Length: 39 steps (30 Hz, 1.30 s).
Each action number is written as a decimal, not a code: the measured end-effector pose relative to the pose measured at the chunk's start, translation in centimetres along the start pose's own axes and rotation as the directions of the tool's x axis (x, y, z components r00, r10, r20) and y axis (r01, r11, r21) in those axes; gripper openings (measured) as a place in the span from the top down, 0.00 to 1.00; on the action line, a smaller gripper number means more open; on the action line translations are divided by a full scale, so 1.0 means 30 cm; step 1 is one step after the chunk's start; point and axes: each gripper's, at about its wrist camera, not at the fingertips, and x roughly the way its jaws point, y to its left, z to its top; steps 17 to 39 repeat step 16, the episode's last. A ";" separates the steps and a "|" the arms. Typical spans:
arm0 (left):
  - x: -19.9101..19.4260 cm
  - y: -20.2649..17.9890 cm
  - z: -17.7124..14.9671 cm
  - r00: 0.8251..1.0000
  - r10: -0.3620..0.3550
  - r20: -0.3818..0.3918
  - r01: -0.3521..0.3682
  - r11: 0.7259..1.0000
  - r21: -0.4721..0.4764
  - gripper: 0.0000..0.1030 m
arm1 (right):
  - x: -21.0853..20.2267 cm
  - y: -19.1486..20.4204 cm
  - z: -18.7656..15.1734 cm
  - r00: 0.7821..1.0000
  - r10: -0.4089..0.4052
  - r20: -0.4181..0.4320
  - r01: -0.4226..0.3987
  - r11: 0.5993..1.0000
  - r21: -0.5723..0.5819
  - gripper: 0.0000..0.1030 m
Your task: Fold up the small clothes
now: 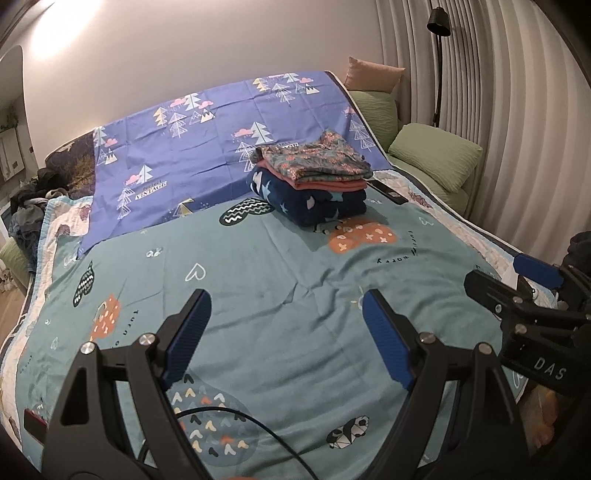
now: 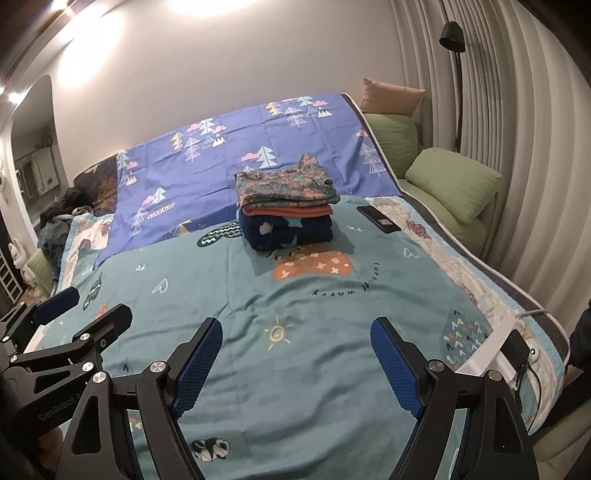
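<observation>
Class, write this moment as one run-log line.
left gripper: open, empty | right gripper: open, empty | folded clothes stack: on teal sheet, untouched | phone: right of stack

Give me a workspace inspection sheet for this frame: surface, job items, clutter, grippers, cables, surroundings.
Surface: bed with teal patterned sheet, purple tree-print sheet laid behind it.
Job's things: folded stack, floral garment on top, coral next, navy star-print at the bottom; nothing unfolded seen.
Clutter: black phone right of the stack; dark clothes heap at far left.
Grippers: left gripper and right gripper both open, empty, over the teal sheet.
Cables: black cable under left gripper; white strap with controller at right edge.
Surroundings: green pillows, floor lamp, curtains.
</observation>
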 end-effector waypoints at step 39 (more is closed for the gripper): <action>0.022 0.005 0.001 0.999 -0.008 -0.034 0.008 1.000 -0.015 0.18 | 0.020 0.009 -0.011 1.000 0.000 -0.013 0.000 1.000 -0.008 0.18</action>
